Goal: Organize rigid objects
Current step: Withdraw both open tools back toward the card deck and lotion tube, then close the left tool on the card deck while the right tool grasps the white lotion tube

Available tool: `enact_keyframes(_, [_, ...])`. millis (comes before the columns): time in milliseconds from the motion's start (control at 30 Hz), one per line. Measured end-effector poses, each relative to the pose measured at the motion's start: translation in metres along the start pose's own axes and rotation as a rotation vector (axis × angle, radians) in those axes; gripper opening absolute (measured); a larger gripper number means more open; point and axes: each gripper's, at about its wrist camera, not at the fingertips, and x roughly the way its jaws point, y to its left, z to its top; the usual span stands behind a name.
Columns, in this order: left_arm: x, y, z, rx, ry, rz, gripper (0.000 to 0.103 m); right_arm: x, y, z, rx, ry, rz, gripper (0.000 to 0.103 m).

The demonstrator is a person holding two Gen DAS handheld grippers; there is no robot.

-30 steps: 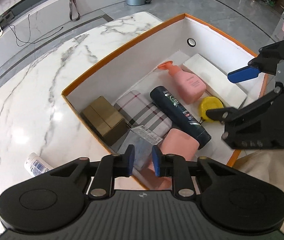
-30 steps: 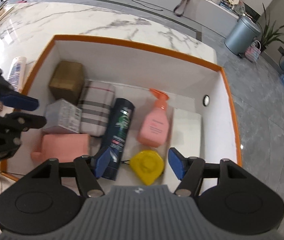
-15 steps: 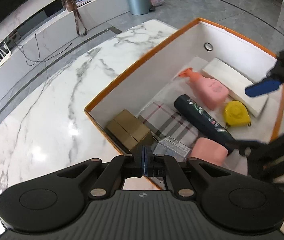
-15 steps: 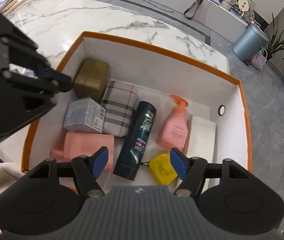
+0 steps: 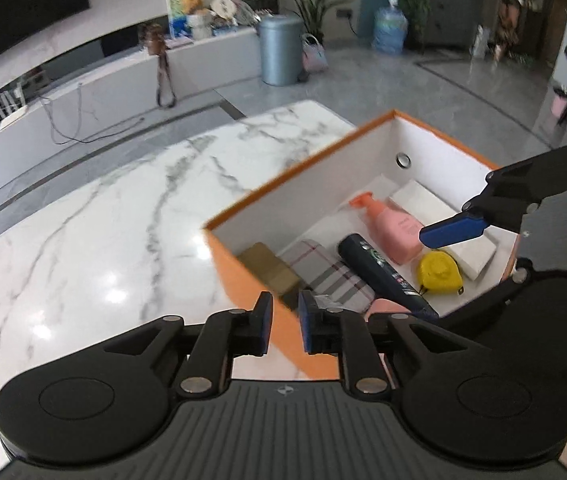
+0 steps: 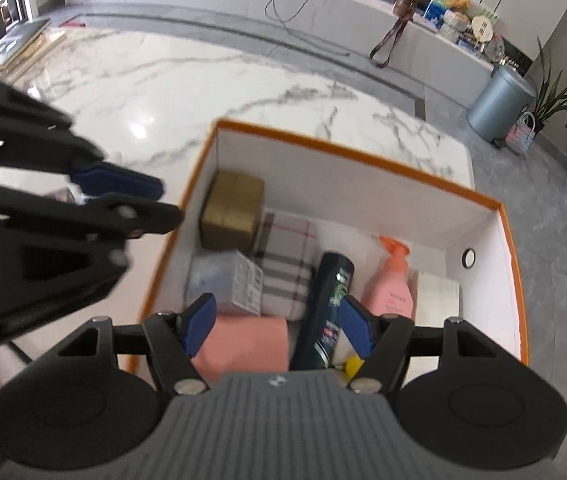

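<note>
Left wrist view: the left gripper (image 5: 282, 322), fingers a narrow gap apart and empty, hangs over the orange box's (image 5: 303, 162) near corner; half a second ago they were shut. Bare counter (image 5: 123, 216) spreads left.

Right wrist view: the right gripper (image 6: 279, 322), fingers wide and empty, hovers above the dark bottle (image 6: 329, 308) and pink block (image 6: 243, 346) at the box's near wall.

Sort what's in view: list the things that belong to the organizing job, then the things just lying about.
Job items:
- orange-rimmed white box
- brown cardboard carton
- plaid fabric pouch
- dark green spray can
- pink pump bottle
- yellow tape measure
- flat white box
- pink block

Lying about:
- grey pedal bin
- brown strap
- black cable
</note>
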Motion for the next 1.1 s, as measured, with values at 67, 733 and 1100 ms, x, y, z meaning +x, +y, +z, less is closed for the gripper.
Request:
enact_keyframes(67, [-0.01,0.012,-0.004,-0.033,-0.011,0.013,0.023,-0.005,0.007,0.005,0.004,-0.022,0.001,0.068])
enact_keyframes(733, [-0.031,0.162,-0.118,-0.581,0.078,0.124,0.045,0.027,0.132,0.043,-0.061,-0.08,0.176,0.067])
enact_keyframes(1100, [-0.009,0.168,-0.158,-0.8,0.107,0.04,0.06,0.083,0.162,0.034,-0.145,0.048,0.162,0.048])
